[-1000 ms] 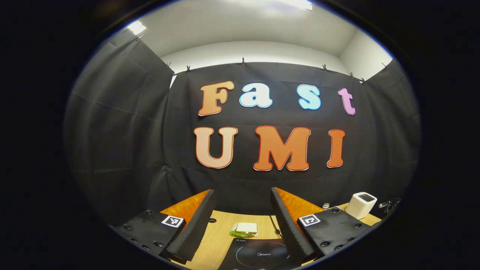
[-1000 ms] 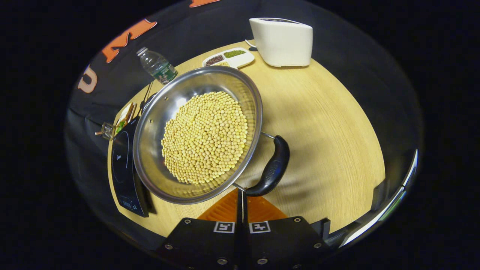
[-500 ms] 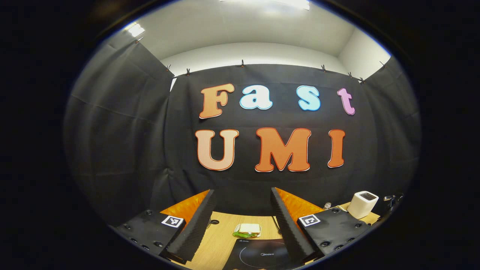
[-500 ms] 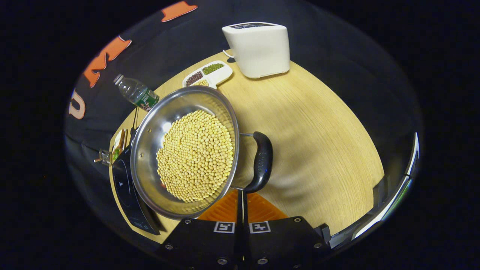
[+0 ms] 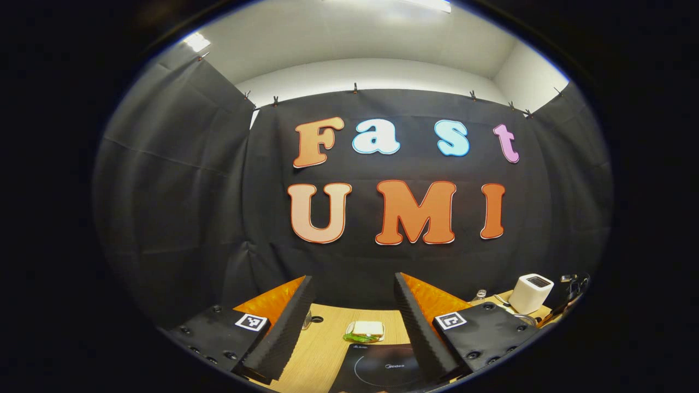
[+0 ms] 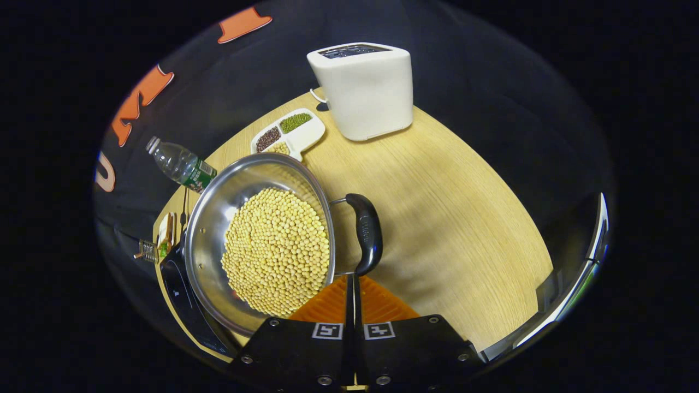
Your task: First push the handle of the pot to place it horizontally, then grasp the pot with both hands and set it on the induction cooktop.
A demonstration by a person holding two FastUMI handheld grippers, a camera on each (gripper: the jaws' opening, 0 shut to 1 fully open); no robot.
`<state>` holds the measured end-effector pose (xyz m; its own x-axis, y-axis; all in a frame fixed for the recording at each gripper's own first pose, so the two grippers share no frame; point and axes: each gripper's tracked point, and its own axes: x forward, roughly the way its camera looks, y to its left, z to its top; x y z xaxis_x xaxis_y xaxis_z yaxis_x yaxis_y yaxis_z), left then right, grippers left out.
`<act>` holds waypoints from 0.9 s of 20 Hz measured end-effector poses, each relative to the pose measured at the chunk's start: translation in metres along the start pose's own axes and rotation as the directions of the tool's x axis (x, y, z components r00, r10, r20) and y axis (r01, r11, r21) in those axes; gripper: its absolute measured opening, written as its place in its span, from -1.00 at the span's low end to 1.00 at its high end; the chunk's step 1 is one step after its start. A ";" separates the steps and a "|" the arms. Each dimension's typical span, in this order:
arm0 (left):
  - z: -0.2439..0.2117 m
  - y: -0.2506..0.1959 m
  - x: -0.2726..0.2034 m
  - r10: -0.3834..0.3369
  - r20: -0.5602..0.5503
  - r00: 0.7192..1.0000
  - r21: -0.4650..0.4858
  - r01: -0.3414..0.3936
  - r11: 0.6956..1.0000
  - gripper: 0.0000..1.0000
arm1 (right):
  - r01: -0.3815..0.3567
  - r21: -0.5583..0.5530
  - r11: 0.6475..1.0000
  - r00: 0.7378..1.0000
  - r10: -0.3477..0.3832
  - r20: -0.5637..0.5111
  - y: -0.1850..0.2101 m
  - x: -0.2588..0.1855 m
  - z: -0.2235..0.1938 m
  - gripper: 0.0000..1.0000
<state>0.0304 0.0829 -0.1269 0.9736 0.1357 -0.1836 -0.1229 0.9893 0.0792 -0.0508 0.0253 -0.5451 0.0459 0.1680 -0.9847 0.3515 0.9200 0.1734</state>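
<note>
Brand name "Midea" on the induction cooktop [image 5: 382, 367], near its ring.

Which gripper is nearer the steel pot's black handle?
Right. The right gripper, fingers together, has its tips at the black handle of the steel pot; the left gripper, open, hangs beyond the black induction cooktop.

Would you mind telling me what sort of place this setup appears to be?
Probably a mock kitchen staged in a cloth-walled booth: a steel pot of yellow beans, a black induction cooktop and a white toaster share a wooden table.
</note>
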 end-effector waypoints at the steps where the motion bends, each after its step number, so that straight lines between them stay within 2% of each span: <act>1: -0.001 0.001 -0.001 0.002 0.000 1.000 0.003 -0.002 1.000 0.96 | 0.003 -0.004 1.000 1.000 -0.003 0.008 0.001 0.001 0.005 -1.00; 15: -0.020 -0.024 0.002 -0.041 -0.040 0.998 0.026 0.042 0.999 0.96 | 0.005 0.017 1.000 0.998 -0.006 0.061 -0.002 0.002 0.043 -1.00; 16: -0.021 -0.026 0.003 -0.045 -0.045 0.998 0.027 0.047 0.999 0.92 | -0.001 0.020 1.000 0.997 0.000 0.075 -0.001 0.001 0.048 -1.00; 18: -0.022 -0.030 0.002 -0.048 -0.049 0.998 0.034 0.049 0.998 0.96 | -0.017 0.024 1.000 0.993 0.014 0.113 0.002 -0.004 0.062 -0.99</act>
<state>0.0315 0.0546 -0.1513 0.9677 0.0910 -0.2352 -0.0682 0.9923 0.1031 0.0078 0.0048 -0.5421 0.1564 0.1403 -0.9777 0.3726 0.9083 0.1899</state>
